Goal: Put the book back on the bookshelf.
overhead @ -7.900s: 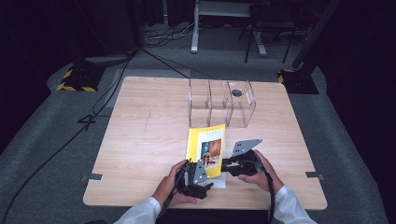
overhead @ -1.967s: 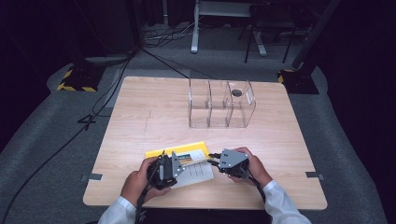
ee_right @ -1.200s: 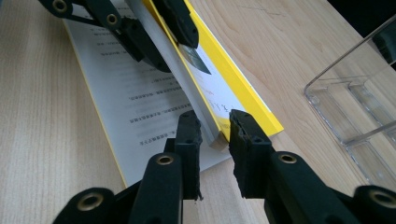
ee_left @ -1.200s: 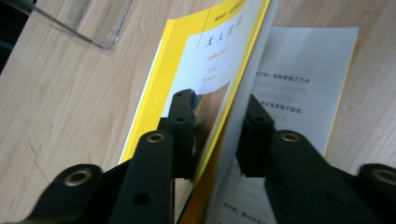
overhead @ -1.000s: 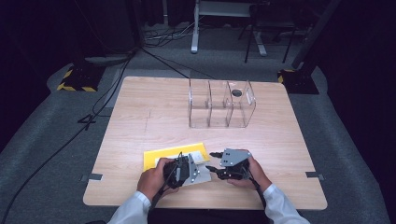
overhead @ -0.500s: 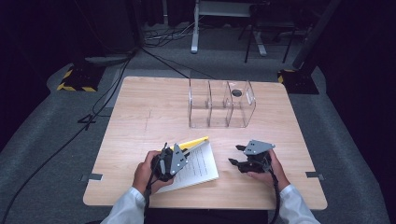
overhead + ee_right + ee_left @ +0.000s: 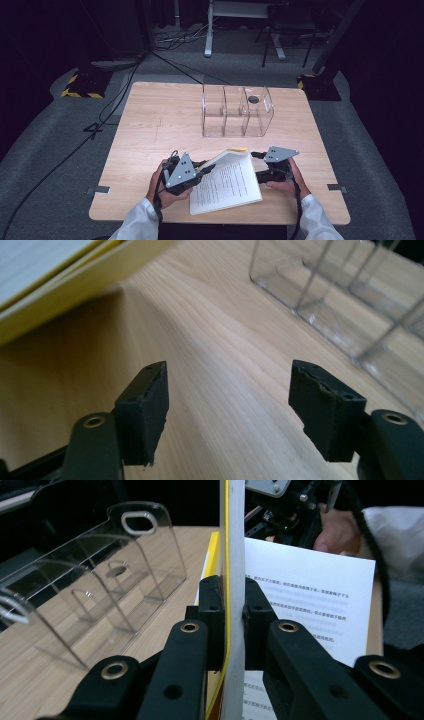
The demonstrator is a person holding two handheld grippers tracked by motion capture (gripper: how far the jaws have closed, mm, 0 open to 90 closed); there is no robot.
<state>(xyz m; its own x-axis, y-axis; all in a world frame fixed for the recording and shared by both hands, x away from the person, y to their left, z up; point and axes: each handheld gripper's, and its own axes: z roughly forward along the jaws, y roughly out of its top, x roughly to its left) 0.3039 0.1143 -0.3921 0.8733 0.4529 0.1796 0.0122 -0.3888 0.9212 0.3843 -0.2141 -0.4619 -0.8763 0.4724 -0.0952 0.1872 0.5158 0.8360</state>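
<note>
Booklet: light, limp, thin-edged; take hold at the cover edge

The left hand-held gripper (image 7: 227, 625) pinches the yellow cover edge of the booklet (image 7: 227, 180), lifting it off the white printed pages on the counter (image 7: 150, 125); the right hand-held gripper (image 7: 230, 410), just beyond the booklet's far edge, has been opening on nothing; the clear organizer (image 7: 237, 112) stands farther.
</note>
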